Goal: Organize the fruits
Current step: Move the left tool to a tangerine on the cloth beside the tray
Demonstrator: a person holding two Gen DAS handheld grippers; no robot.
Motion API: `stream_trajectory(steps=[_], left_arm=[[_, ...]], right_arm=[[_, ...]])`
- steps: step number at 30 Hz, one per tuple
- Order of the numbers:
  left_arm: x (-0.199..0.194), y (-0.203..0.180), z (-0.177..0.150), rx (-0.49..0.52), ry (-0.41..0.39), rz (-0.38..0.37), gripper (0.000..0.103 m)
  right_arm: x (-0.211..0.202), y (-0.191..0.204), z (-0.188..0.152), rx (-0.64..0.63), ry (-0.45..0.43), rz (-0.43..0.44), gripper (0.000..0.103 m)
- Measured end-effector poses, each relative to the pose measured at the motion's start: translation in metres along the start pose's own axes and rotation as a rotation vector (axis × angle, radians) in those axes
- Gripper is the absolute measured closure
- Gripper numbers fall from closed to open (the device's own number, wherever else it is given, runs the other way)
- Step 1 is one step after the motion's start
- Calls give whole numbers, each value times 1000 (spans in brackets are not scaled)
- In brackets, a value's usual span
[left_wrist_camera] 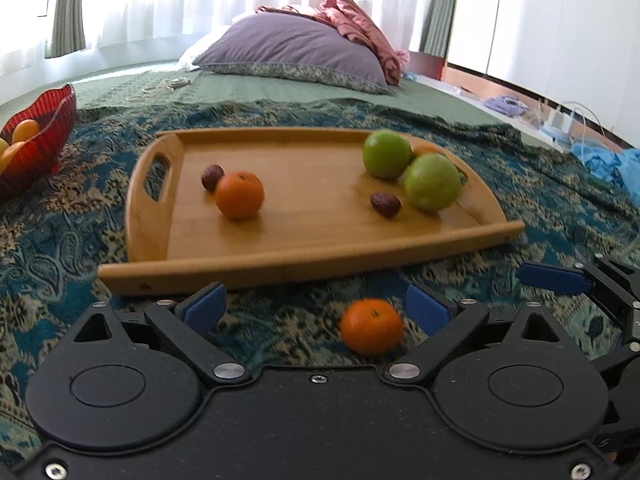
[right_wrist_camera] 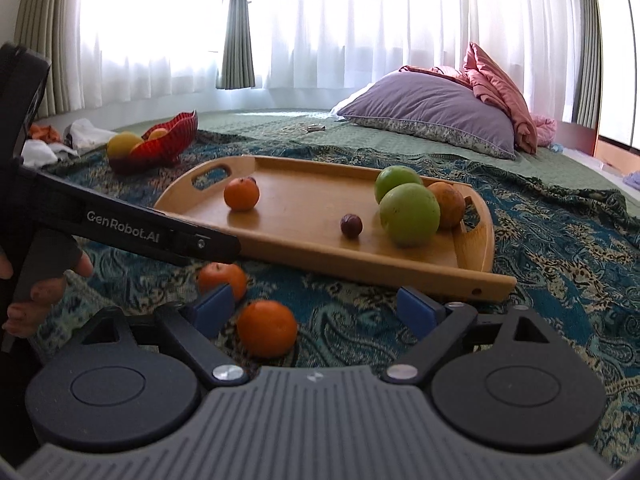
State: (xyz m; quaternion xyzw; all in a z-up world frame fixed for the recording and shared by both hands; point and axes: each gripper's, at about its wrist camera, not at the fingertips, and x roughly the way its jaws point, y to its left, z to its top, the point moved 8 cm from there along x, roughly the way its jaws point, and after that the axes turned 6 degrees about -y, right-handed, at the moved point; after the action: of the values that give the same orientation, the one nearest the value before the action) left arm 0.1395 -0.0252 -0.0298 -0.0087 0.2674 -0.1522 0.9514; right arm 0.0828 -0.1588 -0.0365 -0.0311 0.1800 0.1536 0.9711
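Observation:
A wooden tray (left_wrist_camera: 304, 248) (right_wrist_camera: 360, 268) lies on the patterned blanket. It holds an orange (left_wrist_camera: 239, 195) (right_wrist_camera: 241, 195), two green apples (left_wrist_camera: 432, 182) (right_wrist_camera: 409, 214), two dark dates (left_wrist_camera: 385, 204) (right_wrist_camera: 351, 225) and a brownish fruit (right_wrist_camera: 447, 204). My left gripper (left_wrist_camera: 316, 306) is open, with a small orange (left_wrist_camera: 372, 332) on the blanket between its fingers, near the right pad. My right gripper (right_wrist_camera: 316, 308) is open, with an orange (right_wrist_camera: 267, 328) on the blanket by its left pad. A second loose orange (right_wrist_camera: 222, 277) lies behind that pad.
A red bowl (left_wrist_camera: 44, 136) (right_wrist_camera: 164, 148) with yellow-orange fruit stands at the far left on the blanket. A purple pillow (left_wrist_camera: 296, 52) (right_wrist_camera: 432, 112) and pink bedding lie behind the tray. The left gripper's body (right_wrist_camera: 120, 224) crosses the right wrist view.

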Motion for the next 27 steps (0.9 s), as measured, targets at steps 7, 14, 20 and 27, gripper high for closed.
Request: stream_trajectory(steps=[7,14,20,27], left_arm=[[2,-11,-9,25,14,-15,6],[6,-14,-13,6,37,-32,20],[8,-18,-17,17,61,-42,43],[8,-22,-17,18,60,-52,62]], right_arm=[[0,13,-10,-55,6,2,8],[1,20,-15,-52,5,9,12],[0,25,-16,-30,14,41,26],[0,33,-18,-35,22,49,44]])
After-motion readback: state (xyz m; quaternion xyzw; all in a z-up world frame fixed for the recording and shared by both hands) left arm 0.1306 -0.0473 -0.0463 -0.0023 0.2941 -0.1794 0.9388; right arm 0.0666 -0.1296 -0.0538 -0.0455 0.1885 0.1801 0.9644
